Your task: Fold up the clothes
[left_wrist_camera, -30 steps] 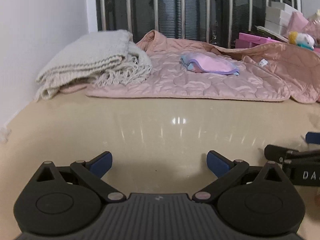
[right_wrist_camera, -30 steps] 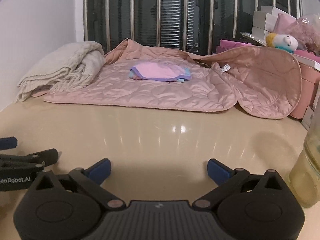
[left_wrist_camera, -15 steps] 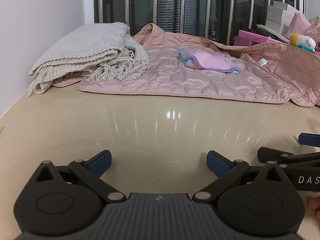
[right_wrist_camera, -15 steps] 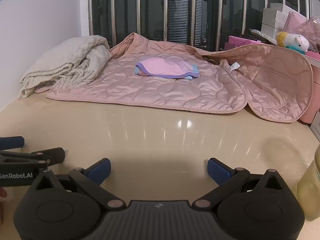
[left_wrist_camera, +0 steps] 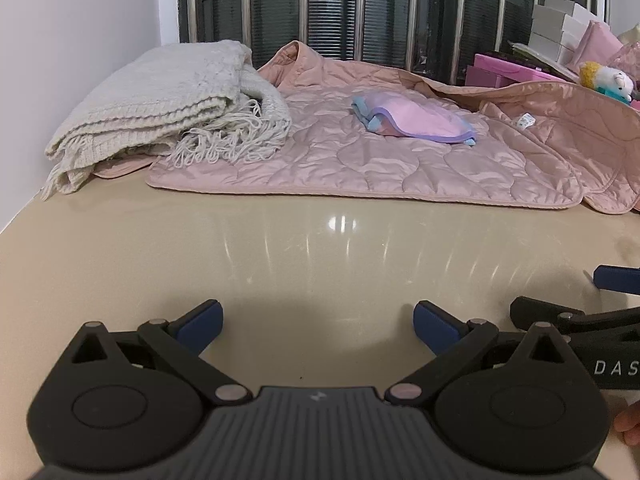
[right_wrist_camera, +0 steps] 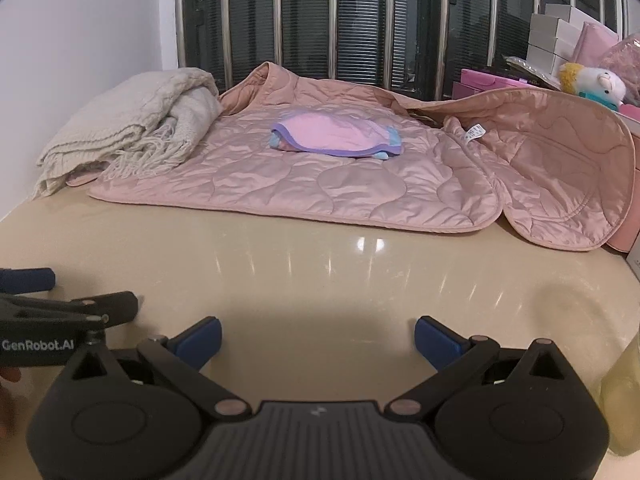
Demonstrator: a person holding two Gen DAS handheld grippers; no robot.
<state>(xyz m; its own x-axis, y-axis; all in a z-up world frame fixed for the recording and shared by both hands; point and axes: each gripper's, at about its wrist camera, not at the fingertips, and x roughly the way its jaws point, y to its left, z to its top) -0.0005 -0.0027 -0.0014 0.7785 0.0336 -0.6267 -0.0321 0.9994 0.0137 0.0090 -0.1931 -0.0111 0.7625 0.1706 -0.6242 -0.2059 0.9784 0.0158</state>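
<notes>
Over the last second both views show the garments grown larger and risen in frame, which indicates that both tools have advanced across the beige table [left_wrist_camera: 320, 248] toward the clothes; the folding itself is judged not yet begun. The left gripper [left_wrist_camera: 318, 322] stands with jaws spread wide and nothing between them; the right gripper [right_wrist_camera: 318, 338] likewise stands spread and empty, side by side with the left above bare tabletop. The pink quilted jacket [left_wrist_camera: 400, 164] lies spread flat across the centre of the frame, its near hem well apart from both sets of tips and its right portion turned up against pink boxes [right_wrist_camera: 480, 78]. A small folded pink cloth [right_wrist_camera: 336, 138] with purple edging rests on the jacket's middle. A cream knitted blanket [left_wrist_camera: 160, 104] sits folded at upper left, overlapping the jacket's left edge.
</notes>
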